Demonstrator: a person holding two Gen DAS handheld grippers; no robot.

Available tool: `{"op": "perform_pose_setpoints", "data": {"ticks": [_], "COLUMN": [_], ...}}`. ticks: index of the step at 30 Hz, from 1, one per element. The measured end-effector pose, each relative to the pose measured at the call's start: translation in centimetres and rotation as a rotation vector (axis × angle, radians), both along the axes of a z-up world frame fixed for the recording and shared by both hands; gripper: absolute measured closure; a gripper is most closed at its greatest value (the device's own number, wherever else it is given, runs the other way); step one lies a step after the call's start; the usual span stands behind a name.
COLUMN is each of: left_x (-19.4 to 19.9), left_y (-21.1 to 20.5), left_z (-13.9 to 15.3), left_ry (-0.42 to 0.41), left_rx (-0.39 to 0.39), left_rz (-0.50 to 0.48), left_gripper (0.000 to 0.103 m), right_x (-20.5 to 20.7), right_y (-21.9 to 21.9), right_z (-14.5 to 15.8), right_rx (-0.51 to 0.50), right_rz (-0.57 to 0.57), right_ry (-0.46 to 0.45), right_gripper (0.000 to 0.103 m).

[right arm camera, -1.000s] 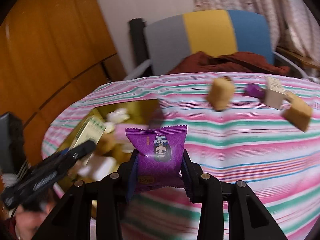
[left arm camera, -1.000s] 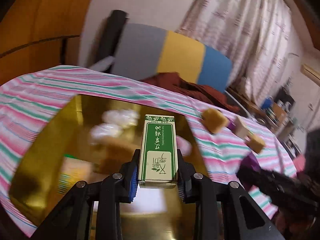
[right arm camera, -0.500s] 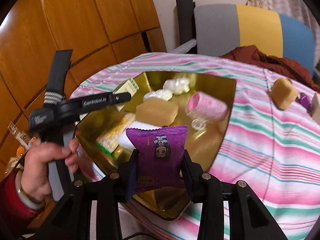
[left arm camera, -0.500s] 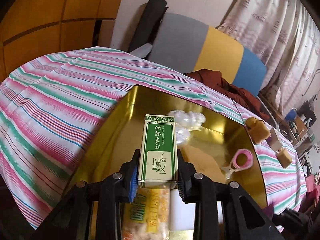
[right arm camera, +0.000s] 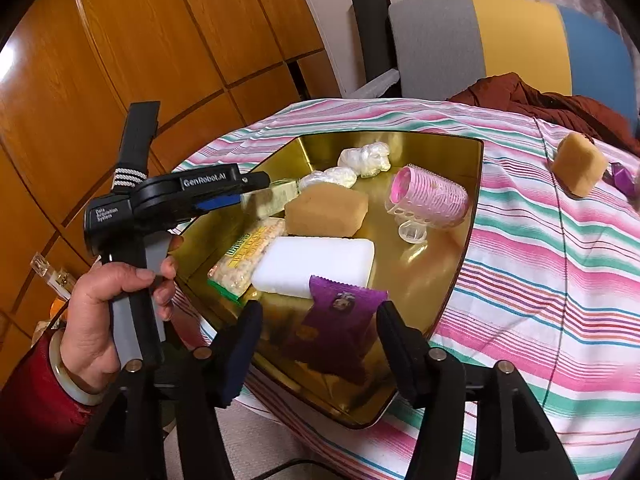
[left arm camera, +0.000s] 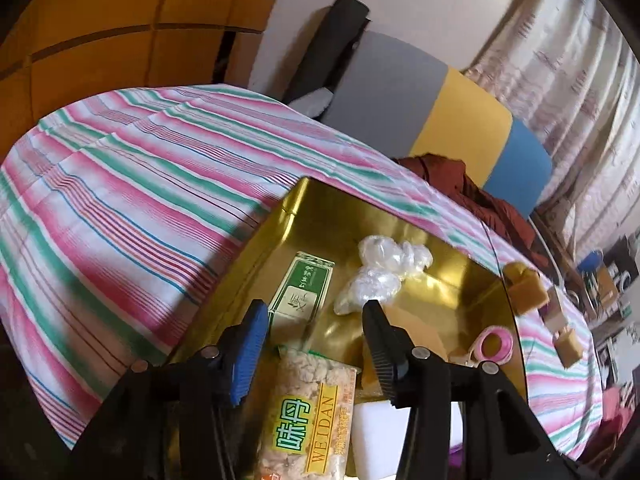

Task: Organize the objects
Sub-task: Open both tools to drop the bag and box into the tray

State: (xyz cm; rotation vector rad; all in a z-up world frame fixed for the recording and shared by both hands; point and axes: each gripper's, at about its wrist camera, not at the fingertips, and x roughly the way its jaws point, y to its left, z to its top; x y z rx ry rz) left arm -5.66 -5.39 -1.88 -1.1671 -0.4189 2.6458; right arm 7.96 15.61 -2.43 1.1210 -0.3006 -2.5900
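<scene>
A gold tray [left arm camera: 308, 200] [right arm camera: 468, 216] sits on the striped tablecloth. My left gripper [left arm camera: 314, 320] is open above it; the green box [left arm camera: 302, 294] lies in the tray just beyond its fingers. My right gripper [right arm camera: 318, 320] is open at the tray's near corner; the purple snack packet [right arm camera: 340, 328] sits between its fingers, apart from both, in the tray. The left gripper also shows in the right wrist view [right arm camera: 256, 184], over the tray's left side.
The tray also holds a white block [right arm camera: 316, 264], a brown sponge [right arm camera: 326, 210], a pink hair roller [right arm camera: 430, 196], a snack bar [left arm camera: 312, 412] and clear wraps [left arm camera: 380, 272]. Brown cubes [left arm camera: 524, 288] and a purple piece [right arm camera: 624, 176] lie on the cloth [left arm camera: 120, 200]. A chair [right arm camera: 500, 44] stands behind.
Both grippers have opened. The green box has dropped from the left gripper into the tray, and the purple packet has dropped from the right gripper into the tray's near corner.
</scene>
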Motion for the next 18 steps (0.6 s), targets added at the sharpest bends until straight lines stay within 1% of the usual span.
{"op": "perform_pose_setpoints", "data": {"ticks": [3, 5, 7, 12, 18], "left_x": [0.3, 0.6, 0.8, 1.7, 3.3], "left_y": [-0.2, 0.1, 0.7, 3.4, 6.6], "left_z": [0.7, 1.1, 1.4, 2.0, 2.9], "left_ry": [0.017, 0.025, 0.028, 0.033, 0.056], "left_rx": [0.016, 0.021, 0.025, 0.017, 0.007], "left_rz": [0.023, 0.021, 0.007, -0.070, -0.170], "left_gripper": [0.052, 0.052, 0.051, 0.051, 0.051], "right_x": [0.1, 0.2, 0.3, 0.3, 0.5], "right_y": [0.3, 0.6, 1.0, 1.9, 4.3], "right_z": [0.0, 0.1, 0.2, 0.8, 1.4], "right_rx": [-0.013, -0.018, -0.027, -0.037, -0.055], "right_rz": [-0.008, -0.020, -0.034, -0.064, -0.150], "right_ry": [0.002, 0.007, 0.011, 0.030, 0.053], "right_gripper": [0.043, 0.042, 0.039, 0.039, 0.035]}}
